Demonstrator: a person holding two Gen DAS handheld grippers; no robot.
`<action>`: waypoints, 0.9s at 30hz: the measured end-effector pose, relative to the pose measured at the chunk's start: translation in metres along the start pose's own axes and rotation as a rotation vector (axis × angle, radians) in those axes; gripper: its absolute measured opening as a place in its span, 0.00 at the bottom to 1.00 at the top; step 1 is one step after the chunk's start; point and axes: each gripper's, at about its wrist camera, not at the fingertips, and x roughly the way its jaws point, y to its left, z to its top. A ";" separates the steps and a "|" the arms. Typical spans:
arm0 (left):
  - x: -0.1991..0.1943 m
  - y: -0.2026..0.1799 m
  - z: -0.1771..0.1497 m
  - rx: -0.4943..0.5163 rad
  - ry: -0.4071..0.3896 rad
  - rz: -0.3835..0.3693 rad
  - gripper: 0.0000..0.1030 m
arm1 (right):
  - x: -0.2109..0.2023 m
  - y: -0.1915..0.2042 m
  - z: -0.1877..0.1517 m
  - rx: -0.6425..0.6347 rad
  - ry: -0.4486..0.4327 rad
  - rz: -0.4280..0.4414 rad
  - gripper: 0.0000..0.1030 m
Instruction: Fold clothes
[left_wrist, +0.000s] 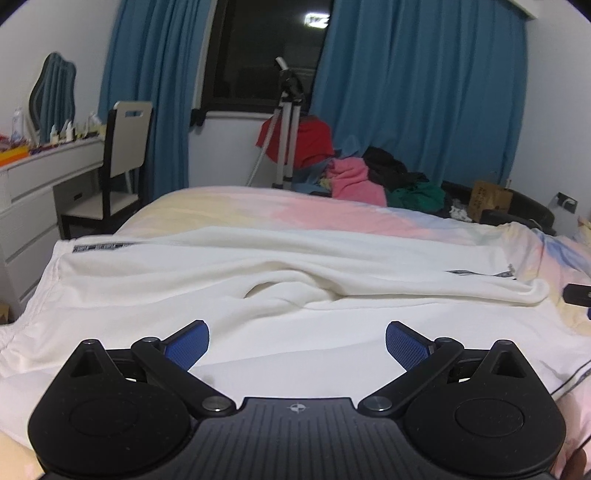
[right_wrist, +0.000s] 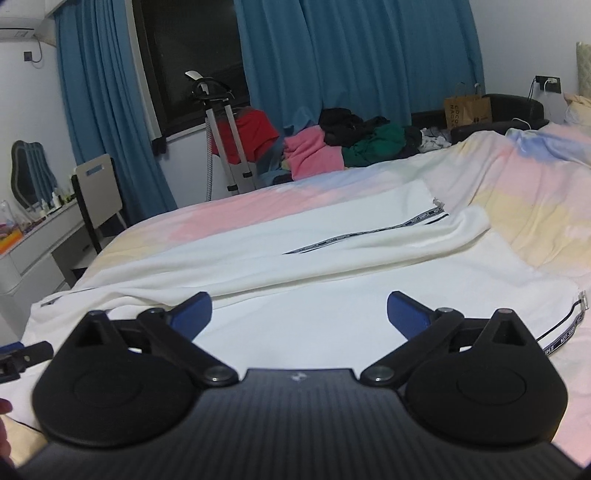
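Note:
A white garment (left_wrist: 258, 280) with black-and-white lettered trim lies spread across the pastel bed sheet (left_wrist: 295, 210), with a soft fold ridge across its middle. It also shows in the right wrist view (right_wrist: 314, 258), trim strips along its right parts. My left gripper (left_wrist: 297, 341) is open and empty, hovering just above the garment's near edge. My right gripper (right_wrist: 299, 314) is open and empty, also just above the near part of the garment. The left gripper's tip shows in the right wrist view at the far left (right_wrist: 22, 356).
A pile of pink, black and green clothes (left_wrist: 376, 177) lies beyond the bed's far edge, next to a red cloth on a stand (left_wrist: 295, 136). A white dresser (left_wrist: 40, 184) and chair (left_wrist: 118, 158) stand left. A paper bag (right_wrist: 467, 109) sits at the back right.

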 end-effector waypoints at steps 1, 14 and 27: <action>0.002 0.003 0.000 -0.013 0.010 0.004 1.00 | 0.000 0.000 0.000 -0.001 -0.006 -0.001 1.00; -0.004 0.064 0.006 -0.148 0.052 0.182 1.00 | -0.012 -0.002 0.001 0.000 -0.185 -0.018 1.00; -0.068 0.162 0.035 -0.384 0.224 0.338 1.00 | -0.013 0.009 0.004 -0.143 -0.152 0.004 1.00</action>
